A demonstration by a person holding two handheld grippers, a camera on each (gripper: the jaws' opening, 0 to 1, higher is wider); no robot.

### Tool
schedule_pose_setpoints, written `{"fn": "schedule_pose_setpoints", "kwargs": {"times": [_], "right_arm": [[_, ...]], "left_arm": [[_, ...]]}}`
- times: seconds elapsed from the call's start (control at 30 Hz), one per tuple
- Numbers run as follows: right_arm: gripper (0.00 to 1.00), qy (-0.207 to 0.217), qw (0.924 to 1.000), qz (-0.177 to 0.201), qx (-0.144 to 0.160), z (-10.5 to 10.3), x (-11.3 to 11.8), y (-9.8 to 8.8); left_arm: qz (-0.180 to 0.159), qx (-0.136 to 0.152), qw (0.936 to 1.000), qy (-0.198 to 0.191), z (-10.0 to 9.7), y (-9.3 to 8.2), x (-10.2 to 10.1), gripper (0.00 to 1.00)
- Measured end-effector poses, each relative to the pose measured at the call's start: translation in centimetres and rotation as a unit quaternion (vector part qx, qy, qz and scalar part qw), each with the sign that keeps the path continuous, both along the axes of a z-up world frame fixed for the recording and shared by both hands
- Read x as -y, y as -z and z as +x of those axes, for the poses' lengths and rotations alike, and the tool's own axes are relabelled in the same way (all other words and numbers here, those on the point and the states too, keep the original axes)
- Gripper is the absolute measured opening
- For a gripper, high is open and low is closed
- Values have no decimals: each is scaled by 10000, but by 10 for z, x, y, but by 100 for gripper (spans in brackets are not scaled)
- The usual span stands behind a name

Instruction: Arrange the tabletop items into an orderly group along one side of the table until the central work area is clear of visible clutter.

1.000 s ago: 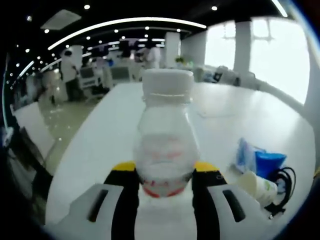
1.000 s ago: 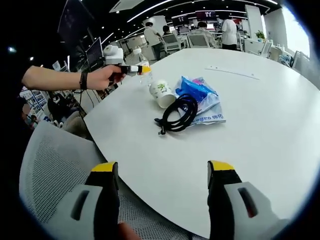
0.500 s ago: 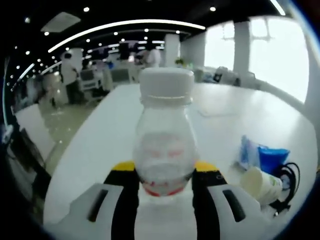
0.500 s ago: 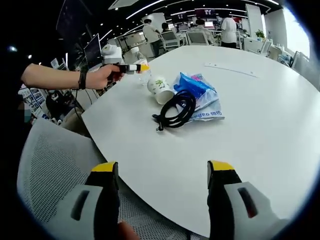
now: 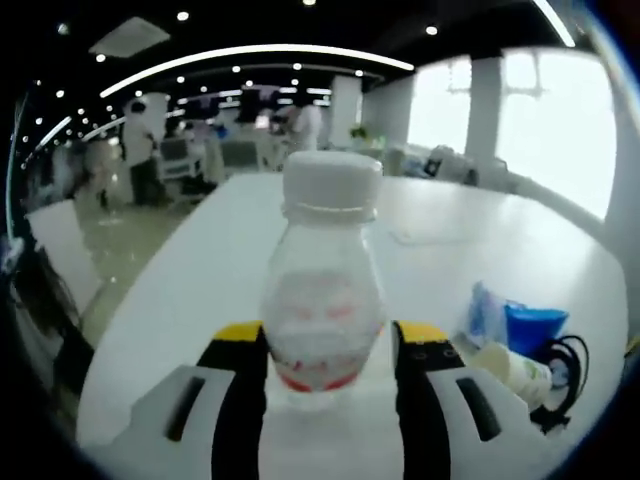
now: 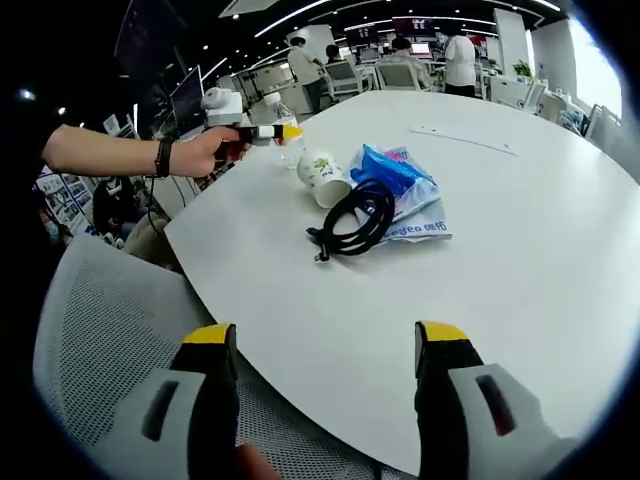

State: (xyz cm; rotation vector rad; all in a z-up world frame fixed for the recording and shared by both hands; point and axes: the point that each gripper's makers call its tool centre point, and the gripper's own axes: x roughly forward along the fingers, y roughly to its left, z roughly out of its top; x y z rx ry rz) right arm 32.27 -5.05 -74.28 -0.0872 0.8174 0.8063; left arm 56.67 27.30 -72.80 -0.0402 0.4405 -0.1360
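Observation:
A clear plastic bottle [image 5: 322, 310] with a white cap and a red label stands upright on the white table [image 5: 200, 300], between the yellow-tipped jaws of my left gripper [image 5: 328, 350]. The jaws stand slightly apart from its sides, so the gripper is open. In the right gripper view, a hand holds the left gripper [image 6: 262, 132] by the same bottle [image 6: 291, 146] at the table's far left edge. Beside it lie a tipped paper cup [image 6: 324, 178], a coiled black cable [image 6: 353, 222] and a blue and white bag [image 6: 405, 195]. My right gripper [image 6: 327, 345] is open and empty over the near table edge.
A grey mesh chair [image 6: 100, 330] sits under the right gripper at the table's near edge. A thin white strip [image 6: 462, 143] lies far out on the table [image 6: 520, 270]. People, desks and chairs fill the room behind.
The left gripper's jaws have spread a little and let go of the bottle, which now looks slightly farther off. The right gripper's jaws have not moved.

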Motion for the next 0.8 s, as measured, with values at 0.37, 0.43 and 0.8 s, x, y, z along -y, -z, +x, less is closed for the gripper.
{"fn": "schedule_pose_setpoints", "kwargs": {"times": [0.37, 0.43, 0.8], "right_arm": [[72, -49, 10000, 39, 35, -2, -3, -2], [72, -79, 10000, -7, 30, -2, -3, -1], [72, -96, 9999, 61, 73, -2, -5, -4]], "left_arm": [[-4, -148, 9999, -24, -24, -1, -4, 56], [6, -168, 9999, -28, -30, -2, -4, 56], [25, -267, 9996, -4, -66, -4, -3, 58]]}}
